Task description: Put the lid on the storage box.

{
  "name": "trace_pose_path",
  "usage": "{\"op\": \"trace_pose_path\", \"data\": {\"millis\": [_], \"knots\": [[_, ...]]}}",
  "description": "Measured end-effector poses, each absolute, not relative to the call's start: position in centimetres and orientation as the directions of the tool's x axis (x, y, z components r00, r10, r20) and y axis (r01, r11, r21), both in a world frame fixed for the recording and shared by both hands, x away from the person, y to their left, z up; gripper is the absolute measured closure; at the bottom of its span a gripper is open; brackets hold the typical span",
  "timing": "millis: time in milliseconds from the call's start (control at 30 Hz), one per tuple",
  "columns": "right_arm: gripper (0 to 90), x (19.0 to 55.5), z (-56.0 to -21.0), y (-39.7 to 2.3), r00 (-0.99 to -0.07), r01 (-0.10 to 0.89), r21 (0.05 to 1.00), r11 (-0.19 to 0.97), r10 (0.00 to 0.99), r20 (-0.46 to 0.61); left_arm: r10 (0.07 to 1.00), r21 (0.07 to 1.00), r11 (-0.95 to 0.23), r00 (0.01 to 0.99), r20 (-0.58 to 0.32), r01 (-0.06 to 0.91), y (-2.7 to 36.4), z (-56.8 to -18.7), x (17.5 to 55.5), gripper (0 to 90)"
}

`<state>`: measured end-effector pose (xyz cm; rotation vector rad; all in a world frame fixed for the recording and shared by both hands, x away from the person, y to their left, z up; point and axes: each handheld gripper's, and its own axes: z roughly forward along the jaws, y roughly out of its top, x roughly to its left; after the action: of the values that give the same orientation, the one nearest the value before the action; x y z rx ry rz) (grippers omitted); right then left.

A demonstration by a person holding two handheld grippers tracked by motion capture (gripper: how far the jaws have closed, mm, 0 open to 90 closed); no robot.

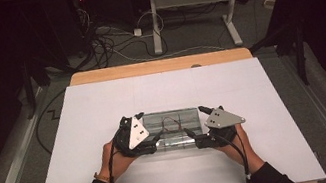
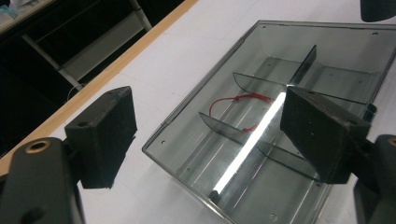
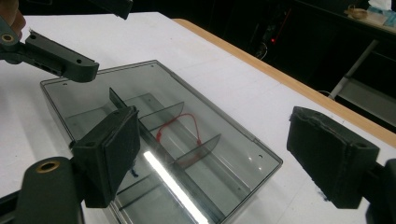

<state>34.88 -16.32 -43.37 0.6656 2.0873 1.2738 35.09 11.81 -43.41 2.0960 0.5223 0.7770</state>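
On the white table (image 1: 103,107), a clear divided box (image 1: 172,128) lies near the front edge, the left gripper (image 1: 156,136) at its left end and the right gripper (image 1: 189,132) at its right, both jaws spread wide and empty, with a red cord (image 2: 238,105) in a middle compartment.

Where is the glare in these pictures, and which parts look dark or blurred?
Left gripper view: a bright strip of glare crosses the clear box floor. Right gripper view: the same streak lies near its bottom edge. High view: the surroundings are dark, the white table bright.
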Motion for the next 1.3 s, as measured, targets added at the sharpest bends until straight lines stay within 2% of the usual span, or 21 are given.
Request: {"op": "trace_pose_path", "data": {"millis": [600, 1300], "knots": [[18.5, 33.2, -42.5, -17.1, -0.714, 0.090, 0.905, 0.415, 0.660, -0.232, 0.571, 0.820, -0.571, 0.739, 0.357, 0.046, 12.4, -42.7, 32.8, 17.8], [18.5, 31.1, -42.4, -19.2, -0.672, 0.078, 0.884, 0.461, 0.679, -0.295, 0.561, 0.828, -0.561, 0.740, 0.370, 0.012, 13.0, -43.1, 30.9, 17.8]]}}
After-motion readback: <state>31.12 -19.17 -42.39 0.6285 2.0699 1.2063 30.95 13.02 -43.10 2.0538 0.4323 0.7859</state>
